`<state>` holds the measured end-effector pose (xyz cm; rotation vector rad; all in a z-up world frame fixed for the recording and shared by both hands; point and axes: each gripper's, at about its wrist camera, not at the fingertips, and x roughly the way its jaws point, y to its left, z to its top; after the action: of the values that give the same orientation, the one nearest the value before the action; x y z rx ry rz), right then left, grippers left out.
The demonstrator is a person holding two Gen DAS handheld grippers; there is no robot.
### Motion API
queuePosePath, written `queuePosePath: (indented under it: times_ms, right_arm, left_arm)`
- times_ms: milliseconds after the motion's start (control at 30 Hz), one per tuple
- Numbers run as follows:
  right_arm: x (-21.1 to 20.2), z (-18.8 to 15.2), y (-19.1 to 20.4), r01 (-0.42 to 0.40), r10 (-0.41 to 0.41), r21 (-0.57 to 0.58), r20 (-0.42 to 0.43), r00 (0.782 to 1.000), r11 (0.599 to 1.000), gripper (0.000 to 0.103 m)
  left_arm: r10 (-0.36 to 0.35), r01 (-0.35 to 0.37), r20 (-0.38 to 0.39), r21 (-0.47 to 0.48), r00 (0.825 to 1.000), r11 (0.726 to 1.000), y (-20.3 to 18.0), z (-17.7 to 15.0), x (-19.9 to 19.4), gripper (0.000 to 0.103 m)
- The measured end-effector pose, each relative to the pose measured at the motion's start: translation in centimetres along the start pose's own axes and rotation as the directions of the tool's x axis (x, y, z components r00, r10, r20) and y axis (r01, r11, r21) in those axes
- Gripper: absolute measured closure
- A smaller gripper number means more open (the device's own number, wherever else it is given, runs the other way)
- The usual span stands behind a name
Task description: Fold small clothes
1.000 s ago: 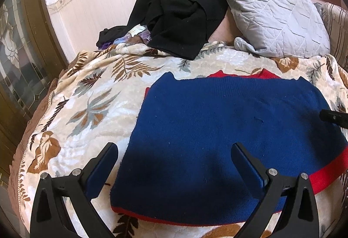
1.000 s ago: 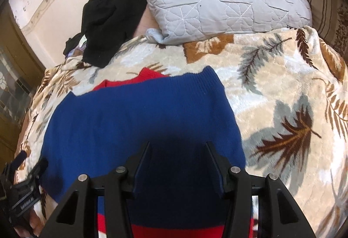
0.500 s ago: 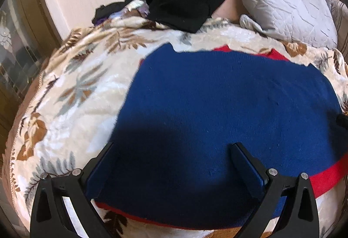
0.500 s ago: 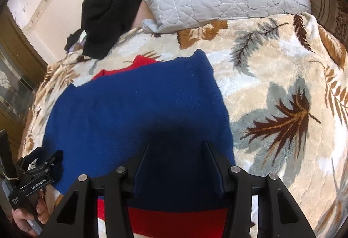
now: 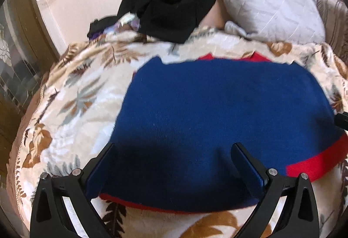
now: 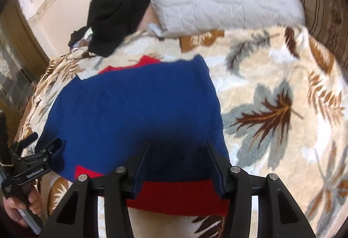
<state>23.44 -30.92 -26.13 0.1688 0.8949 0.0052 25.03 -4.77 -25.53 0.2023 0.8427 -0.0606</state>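
A blue knit garment with red trim (image 5: 217, 111) lies flat on the leaf-patterned blanket (image 5: 82, 94); it also shows in the right wrist view (image 6: 134, 107). My left gripper (image 5: 174, 148) is open, its fingers straddling the garment's near left corner, low over the cloth. My right gripper (image 6: 177, 146) is open, narrower, over the garment's near right corner with the red hem (image 6: 174, 196) between the fingers. The left gripper also shows at the left of the right wrist view (image 6: 41, 146).
A grey quilted pillow (image 5: 271, 5) and a heap of black clothes (image 5: 171, 0) lie at the head of the bed against a pale wall. A striped cushion (image 6: 322, 5) sits at far right. A glass-panelled door (image 5: 15, 59) stands left.
Both grippers have moved forward and down onto the garment's near edge; the left fingers now straddle its corner. The right view shows the red hem between the fingers.
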Motion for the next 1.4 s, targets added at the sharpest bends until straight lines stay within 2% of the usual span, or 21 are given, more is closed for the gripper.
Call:
queuePosePath:
  times_ms: [167,333,633,967,1067,1200,1267,1333,1400]
  right_arm:
    - [-2.4,0.2,3.1,0.063,-0.052,-0.112,0.101,0.994,0.992,0.049]
    - [-3.8,0.0,5.1,0.091,-0.066,-0.166,0.15,0.987,0.982,0.049]
    - [-4.0,-0.2,7.1,0.135,-0.091,-0.227,0.191,0.977,0.965,0.049]
    - [-3.1,-0.2,7.7,0.142,-0.097,-0.247,0.183,0.978,0.959,0.049]
    - [-2.4,-0.1,7.6,0.117,-0.082,-0.24,0.149,0.985,0.964,0.049]
    - [0.2,0.0,6.7,0.012,-0.011,-0.158,0.009,1.0,0.987,0.049]
    - [1.5,-0.1,5.9,-0.04,0.035,-0.089,-0.054,0.998,0.995,0.049]
    - [3.0,-0.3,5.1,-0.087,0.083,-0.023,-0.121,0.989,0.996,0.049]
    - [4.2,-0.6,4.8,-0.09,0.089,0.005,-0.167,0.982,0.996,0.049]
  left_arm:
    - [-0.012,0.013,0.069,-0.007,0.998,1.0,0.0,0.0,-2.1,0.0]
    - [-0.005,0.005,0.122,-0.005,0.993,1.0,0.0,-0.2,-3.5,0.0]
    - [-0.009,0.012,0.161,-0.016,0.987,1.0,0.5,-0.4,-4.6,0.0]
    - [-0.001,0.004,0.15,-0.017,0.989,1.0,0.6,-0.5,-4.2,0.0]
    - [0.024,-0.024,0.117,-0.004,0.993,1.0,0.5,-0.6,-3.4,0.0]
    - [0.071,-0.071,0.0,0.0,0.997,0.997,0.9,-1.1,-0.8,0.0]
    - [0.079,-0.081,-0.059,-0.029,0.995,0.996,1.8,-1.4,0.5,0.0]
    - [0.083,-0.087,-0.082,-0.045,0.993,0.995,2.4,-1.5,1.2,0.0]
    - [0.111,-0.113,-0.111,-0.018,0.988,0.993,2.4,-1.8,2.2,0.0]
